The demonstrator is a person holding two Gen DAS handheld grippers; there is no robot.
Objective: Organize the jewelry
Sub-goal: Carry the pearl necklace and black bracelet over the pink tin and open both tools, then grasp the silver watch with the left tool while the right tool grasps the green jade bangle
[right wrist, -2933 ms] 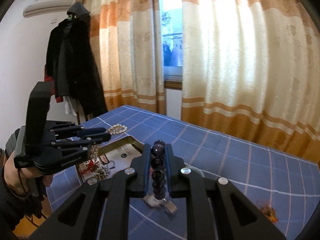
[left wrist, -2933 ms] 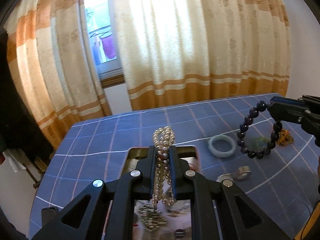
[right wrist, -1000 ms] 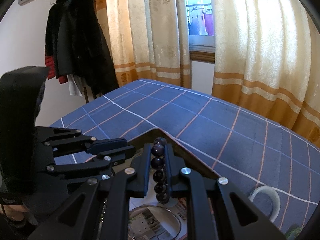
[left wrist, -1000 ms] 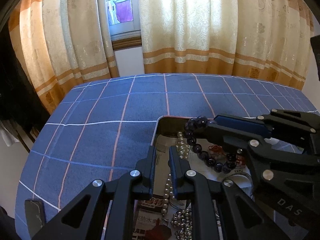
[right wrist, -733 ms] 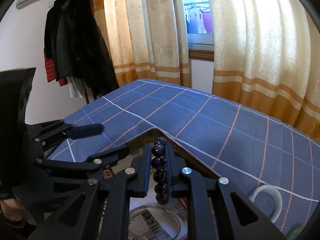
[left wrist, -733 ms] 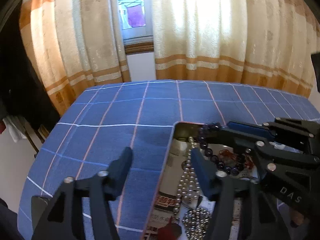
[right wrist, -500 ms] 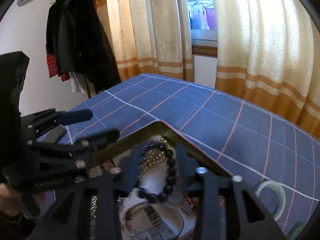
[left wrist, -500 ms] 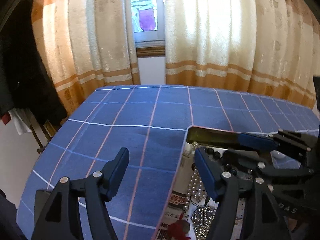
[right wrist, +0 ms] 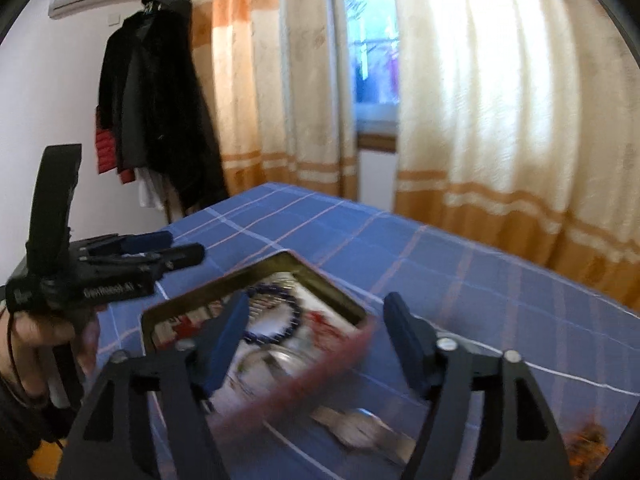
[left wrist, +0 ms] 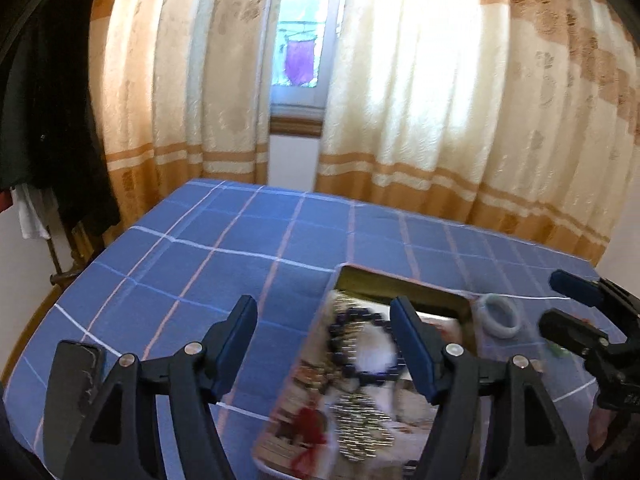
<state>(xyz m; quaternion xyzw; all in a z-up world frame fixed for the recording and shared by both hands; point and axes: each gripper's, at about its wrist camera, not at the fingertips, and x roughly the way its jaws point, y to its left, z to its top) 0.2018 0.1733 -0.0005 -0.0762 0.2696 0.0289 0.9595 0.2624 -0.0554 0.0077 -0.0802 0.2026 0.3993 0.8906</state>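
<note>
An open metal tin (left wrist: 400,285) (right wrist: 320,276) lies on the blue checked tablecloth. In it rest a dark bead bracelet (left wrist: 362,346) (right wrist: 280,314), a blurred pearl strand, a pile of silver beads (left wrist: 360,428) and a red tassel (left wrist: 308,424). My left gripper (left wrist: 324,320) (right wrist: 180,246) hovers open above the tin's near left side, with nothing between its fingers. My right gripper (right wrist: 318,312) (left wrist: 568,306) is at the tin's right, its jaws opening and empty. A pale jade bangle (left wrist: 500,320) sits on the cloth just right of the tin.
Silver metal pieces (right wrist: 360,424) and an orange trinket (right wrist: 588,444) lie on the cloth near the right gripper. Dark coats (right wrist: 152,100) hang by the wall left of the table. Curtains close off the far side. A hand (right wrist: 52,332) grips the left tool.
Both grippers opened: the left let the pearl strand go, the right dropped the dark bracelet, and both now lie in the tin. Both grippers drew back and rose a little.
</note>
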